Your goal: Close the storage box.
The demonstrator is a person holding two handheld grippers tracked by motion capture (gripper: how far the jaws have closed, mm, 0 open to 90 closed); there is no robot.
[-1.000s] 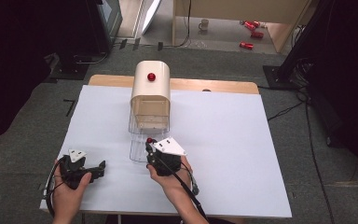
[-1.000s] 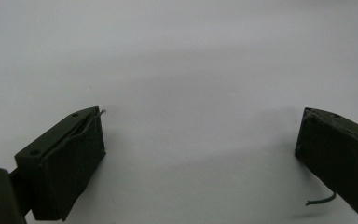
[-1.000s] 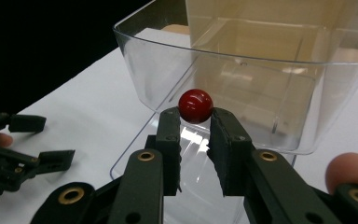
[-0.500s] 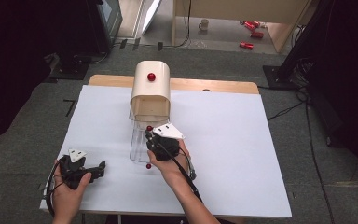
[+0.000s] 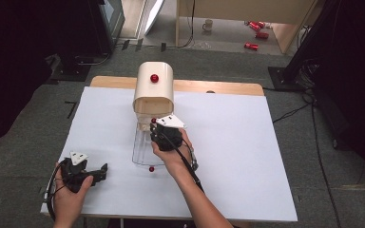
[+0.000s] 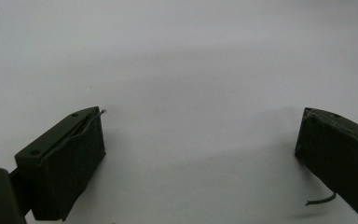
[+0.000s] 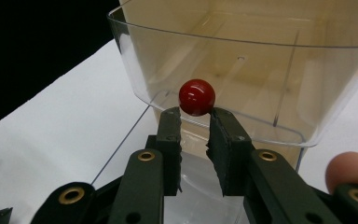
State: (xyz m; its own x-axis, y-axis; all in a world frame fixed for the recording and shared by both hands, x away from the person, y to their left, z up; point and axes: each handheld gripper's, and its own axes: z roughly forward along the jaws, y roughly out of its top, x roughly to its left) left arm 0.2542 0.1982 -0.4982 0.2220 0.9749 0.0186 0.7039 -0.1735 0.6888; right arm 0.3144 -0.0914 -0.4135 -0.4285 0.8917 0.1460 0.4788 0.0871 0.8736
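A cream, round-topped box [image 5: 154, 91] with a red knob [image 5: 154, 78] on top stands at the table's far middle. A clear plastic tub [image 7: 242, 70] sticks out of its open front. My right gripper [image 7: 196, 116] is shut on the small red knob [image 7: 196, 96] on the tub's near wall. From above, that right gripper [image 5: 153, 124] sits just in front of the box's mouth. A flat clear panel [image 5: 140, 152] lies on the table under the hand, with a second red ball [image 5: 151, 168] at its near edge. My left gripper [image 5: 102, 171] rests open at the near left.
A white sheet [image 5: 247, 156] covers the wooden table [image 5: 218, 87]. In the left gripper view both pads [image 6: 70, 172] hang over bare white sheet [image 6: 196, 74]. Cables, a mug and red cans lie on the floor beyond the table.
My right hand has moved away from me toward the cream box, taking the red knob and clear tub with it. The red ball at the panel's near edge came into sight. The left hand stayed still.
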